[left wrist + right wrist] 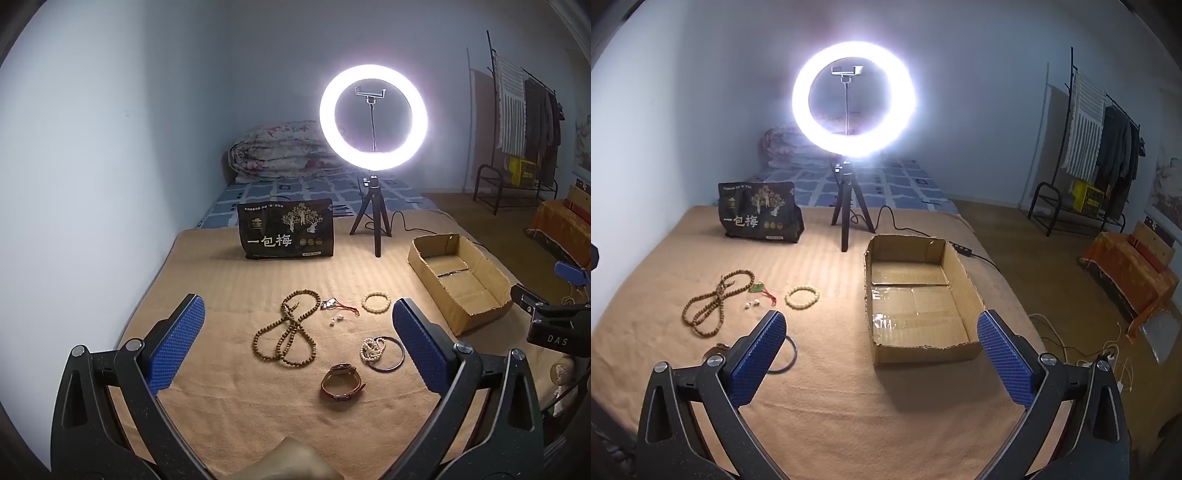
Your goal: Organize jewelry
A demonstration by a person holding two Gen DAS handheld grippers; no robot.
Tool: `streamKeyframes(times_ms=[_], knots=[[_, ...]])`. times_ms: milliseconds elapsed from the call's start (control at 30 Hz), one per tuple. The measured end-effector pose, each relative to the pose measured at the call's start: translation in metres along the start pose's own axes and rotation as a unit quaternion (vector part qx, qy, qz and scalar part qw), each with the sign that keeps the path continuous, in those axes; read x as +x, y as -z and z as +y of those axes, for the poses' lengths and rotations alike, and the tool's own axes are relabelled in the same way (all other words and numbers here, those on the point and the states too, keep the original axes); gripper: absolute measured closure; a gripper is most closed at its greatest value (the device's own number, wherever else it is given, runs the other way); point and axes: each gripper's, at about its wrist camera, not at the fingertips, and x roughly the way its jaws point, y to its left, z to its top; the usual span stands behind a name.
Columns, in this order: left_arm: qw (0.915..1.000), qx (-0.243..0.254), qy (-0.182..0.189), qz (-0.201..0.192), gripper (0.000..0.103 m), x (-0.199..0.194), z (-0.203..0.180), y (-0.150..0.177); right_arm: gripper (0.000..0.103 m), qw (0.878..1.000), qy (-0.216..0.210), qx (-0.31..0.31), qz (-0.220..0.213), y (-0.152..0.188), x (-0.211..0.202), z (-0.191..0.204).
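Jewelry lies on a tan blanket [229,280]. In the left wrist view: a long brown bead necklace [286,328], a pendant on red cord [334,304], two small white earrings [336,320], a cream bead bracelet [376,302], a white pearl bracelet [373,349] on a dark bangle [397,356], and a brown leather watch [341,382]. My left gripper [297,325] is open above them. My right gripper [881,334] is open and empty over the near end of an empty cardboard box [919,295]. The necklace [713,301] and cream bracelet [802,297] lie to its left.
A lit ring light on a tripod [373,118] and a black snack bag [286,229] stand at the blanket's far side. The light's cable [971,254] runs behind the box. A folded quilt [280,151] lies beyond. A clothes rack [1108,155] stands at right.
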Motion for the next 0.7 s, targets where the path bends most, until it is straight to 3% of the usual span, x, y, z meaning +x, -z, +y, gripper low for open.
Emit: streamKeyframes(times_ms=[700], knots=[[1.0000, -0.005, 0.000, 0.000, 0.000, -0.0006, 0.0023, -0.0041, 0.000, 1.000, -0.004, 0.008, 0.006, 0.0040, 0.0009, -0.0019]])
